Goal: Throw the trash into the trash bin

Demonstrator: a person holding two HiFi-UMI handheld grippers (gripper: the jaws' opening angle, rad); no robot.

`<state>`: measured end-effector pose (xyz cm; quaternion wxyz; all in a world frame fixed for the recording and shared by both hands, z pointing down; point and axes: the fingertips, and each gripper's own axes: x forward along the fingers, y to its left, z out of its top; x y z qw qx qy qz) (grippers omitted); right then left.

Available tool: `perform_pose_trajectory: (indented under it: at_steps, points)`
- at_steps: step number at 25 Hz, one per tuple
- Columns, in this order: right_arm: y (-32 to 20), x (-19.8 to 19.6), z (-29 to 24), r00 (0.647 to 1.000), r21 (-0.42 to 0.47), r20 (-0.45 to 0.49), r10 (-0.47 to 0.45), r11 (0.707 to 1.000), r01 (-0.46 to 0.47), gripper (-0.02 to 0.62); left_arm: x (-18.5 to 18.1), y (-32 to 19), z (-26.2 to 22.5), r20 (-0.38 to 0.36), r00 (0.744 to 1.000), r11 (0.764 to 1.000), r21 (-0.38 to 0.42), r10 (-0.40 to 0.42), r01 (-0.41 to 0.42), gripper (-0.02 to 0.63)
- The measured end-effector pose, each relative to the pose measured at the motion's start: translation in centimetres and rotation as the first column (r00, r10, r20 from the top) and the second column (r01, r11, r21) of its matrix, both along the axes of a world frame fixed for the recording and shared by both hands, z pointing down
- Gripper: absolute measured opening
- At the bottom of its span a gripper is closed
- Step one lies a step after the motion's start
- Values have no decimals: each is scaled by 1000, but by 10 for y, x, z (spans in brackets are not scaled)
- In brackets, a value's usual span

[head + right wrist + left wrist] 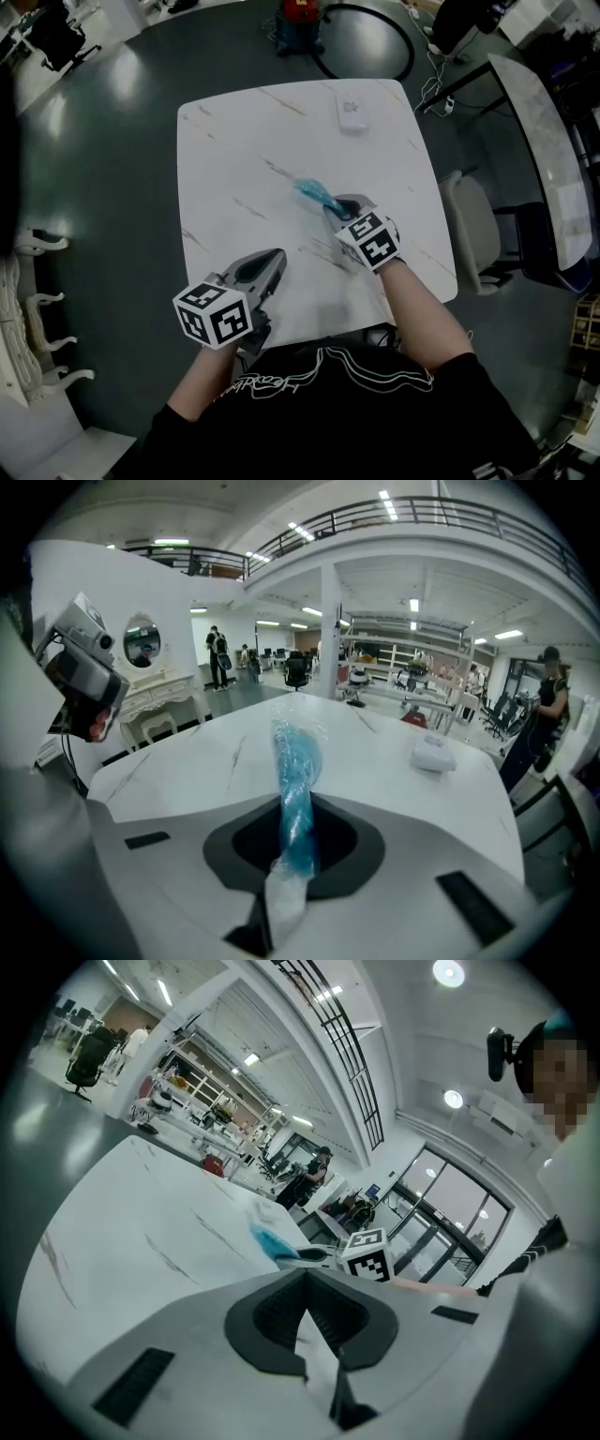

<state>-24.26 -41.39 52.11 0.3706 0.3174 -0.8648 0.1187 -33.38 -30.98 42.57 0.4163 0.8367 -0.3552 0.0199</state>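
Note:
A crumpled blue and clear plastic wrapper (314,192) hangs just above the middle of the white marble table (234,159). My right gripper (339,206) is shut on its near end. In the right gripper view the wrapper (295,771) stands up from between the closed jaws of the right gripper (298,844). My left gripper (277,258) is shut and empty over the table's near left part. In the left gripper view, the left gripper (305,1309) points toward the wrapper (272,1239). No trash bin is clearly in view.
A small white packet (352,112) lies near the table's far right corner, also visible in the right gripper view as the packet (433,754). A white chair (473,230) stands at the table's right side. A red and blue object (300,23) sits on the dark floor beyond the far edge.

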Motion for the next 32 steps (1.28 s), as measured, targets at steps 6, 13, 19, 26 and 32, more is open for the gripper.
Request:
perform_pose_trajectory:
  at_steps: [6, 13, 19, 26, 32]
  points:
    - [18, 10, -75, 996, 141, 90, 3, 990, -16, 54, 26, 4, -19, 18, 999, 998, 42, 42, -43, 6]
    - [54, 60, -148, 984, 248, 175, 41, 965, -84, 54, 80, 21, -43, 19, 995, 992, 80, 99, -101, 6]
    - [96, 137, -186, 962, 296, 229, 146, 932, -212, 54, 144, 48, -60, 17, 979, 973, 110, 202, -202, 6]
    - [160, 242, -203, 923, 339, 235, 304, 865, -371, 54, 227, 95, -67, 29, 938, 931, 119, 344, -345, 6]
    - [229, 324, -208, 866, 354, 247, 434, 792, -498, 54, 299, 147, -69, 35, 884, 876, 125, 465, -466, 6]
